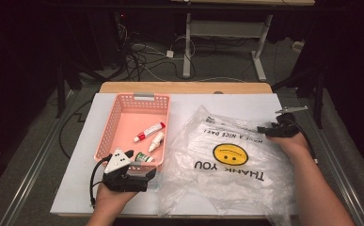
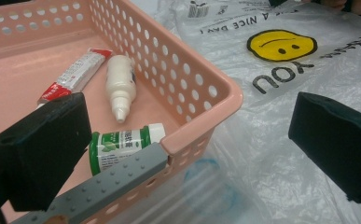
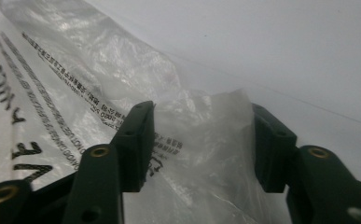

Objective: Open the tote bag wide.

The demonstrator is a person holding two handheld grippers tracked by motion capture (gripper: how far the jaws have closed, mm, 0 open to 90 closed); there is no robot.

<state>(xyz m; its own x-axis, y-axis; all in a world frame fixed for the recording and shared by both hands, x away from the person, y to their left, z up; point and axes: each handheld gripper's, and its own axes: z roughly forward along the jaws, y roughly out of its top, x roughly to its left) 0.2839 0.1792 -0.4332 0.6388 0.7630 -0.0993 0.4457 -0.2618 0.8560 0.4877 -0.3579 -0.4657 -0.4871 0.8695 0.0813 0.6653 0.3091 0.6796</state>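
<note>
A clear plastic bag [image 1: 226, 160] printed with a yellow smiley face and "THANK YOU" lies spread and crumpled across the right half of the white worktop [image 1: 76, 188], its left edge lying against the pink basket [image 1: 118, 117].

The right gripper [image 1: 263, 129] sits at the bag's far right edge, pointing left across the worktop. In the right gripper view a raised fold of the bag [image 3: 201, 126] stands between the two black jaws. The jaws are parted, with the film bunched up in the gap; the right one looks to be against the fold, while the left stands just beside it, and the film is not pinched flat. The printed lines of small text on the bag run off to the left of the left jaw.

The left gripper [image 1: 146, 180] rests at the near right corner of the basket. Its jaws are spread wide and grasp nothing: in the left gripper view one jaw hangs over the inside of the basket and the other over the bag, with the basket's corner [image 2: 201, 126] between them and touching neither.

Inside the basket lie a red-and-white tube [image 1: 149, 131], a small white dropper bottle [image 1: 156, 141] and a green-labelled bottle [image 1: 145, 157], the last one nearest the left gripper.
</note>
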